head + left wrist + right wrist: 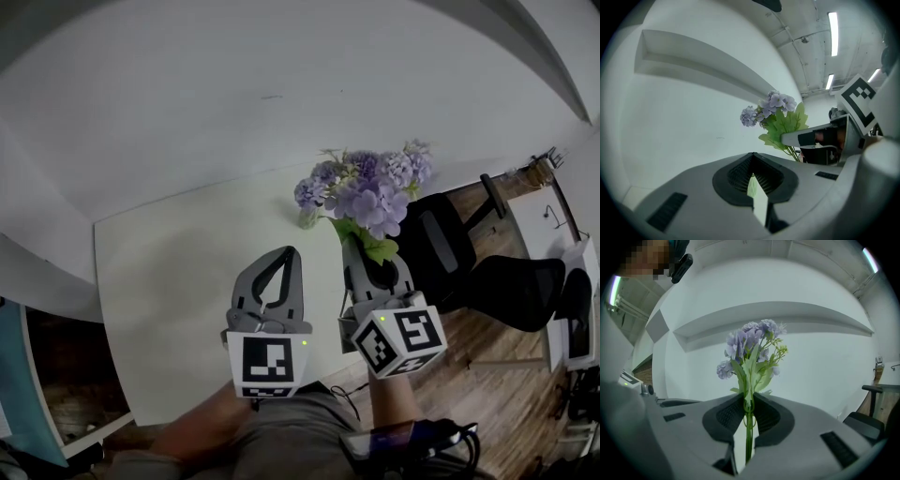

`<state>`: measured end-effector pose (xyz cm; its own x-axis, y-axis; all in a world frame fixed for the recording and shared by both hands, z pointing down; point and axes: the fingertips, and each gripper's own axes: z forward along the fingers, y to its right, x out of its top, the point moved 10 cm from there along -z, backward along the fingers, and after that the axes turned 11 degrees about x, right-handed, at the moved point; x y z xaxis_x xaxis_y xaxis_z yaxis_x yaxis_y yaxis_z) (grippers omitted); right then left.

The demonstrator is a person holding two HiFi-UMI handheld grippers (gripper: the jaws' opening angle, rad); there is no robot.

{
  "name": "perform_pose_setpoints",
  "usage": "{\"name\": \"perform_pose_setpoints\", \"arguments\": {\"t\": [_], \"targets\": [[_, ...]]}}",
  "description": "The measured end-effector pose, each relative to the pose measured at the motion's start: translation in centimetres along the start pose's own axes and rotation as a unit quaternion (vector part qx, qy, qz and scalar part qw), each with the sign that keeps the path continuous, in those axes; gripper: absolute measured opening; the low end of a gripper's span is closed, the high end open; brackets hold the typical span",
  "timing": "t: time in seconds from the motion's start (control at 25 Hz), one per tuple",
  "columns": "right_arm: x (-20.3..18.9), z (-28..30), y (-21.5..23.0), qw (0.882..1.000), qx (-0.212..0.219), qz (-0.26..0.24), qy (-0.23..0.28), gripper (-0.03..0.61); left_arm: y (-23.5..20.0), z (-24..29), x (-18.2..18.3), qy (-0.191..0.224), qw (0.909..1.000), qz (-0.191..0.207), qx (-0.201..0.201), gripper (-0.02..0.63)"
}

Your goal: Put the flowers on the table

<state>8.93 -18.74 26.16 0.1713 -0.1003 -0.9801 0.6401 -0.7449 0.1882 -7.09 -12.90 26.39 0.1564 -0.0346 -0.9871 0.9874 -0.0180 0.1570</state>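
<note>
A bunch of pale purple flowers (367, 190) with green leaves is held above the far right part of the white table (164, 281). My right gripper (360, 255) is shut on the green stems, which show upright between its pads in the right gripper view, where the flowers (751, 347) rise above the right gripper (748, 403). My left gripper (288, 253) hovers beside it on the left, shut with nothing between its tips. In the left gripper view, the left gripper (752, 158) points at the white wall, and the flowers (774, 108) are off to its right.
A black office chair (473, 258) stands on the wooden floor (506, 375) right of the table. A white wall with a long ledge (787, 317) runs behind the table. A second white desk (562, 220) sits at the far right.
</note>
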Motion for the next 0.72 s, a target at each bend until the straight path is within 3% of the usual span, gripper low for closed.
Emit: {"name": "perform_pose_setpoints", "arguments": {"t": [0.2, 0.72], "targets": [[-0.3, 0.2, 1.0, 1.0, 0.022, 0.0, 0.0, 0.051, 0.8, 0.3, -0.5, -0.006, 0.9997, 0.005, 0.021, 0.008], [-1.7, 2.7, 4.8, 0.995, 0.095, -0.005, -0.007, 0.049, 2.9, 2.4, -3.0, -0.004, 0.9949, -0.035, 0.095, 0.008]]}}
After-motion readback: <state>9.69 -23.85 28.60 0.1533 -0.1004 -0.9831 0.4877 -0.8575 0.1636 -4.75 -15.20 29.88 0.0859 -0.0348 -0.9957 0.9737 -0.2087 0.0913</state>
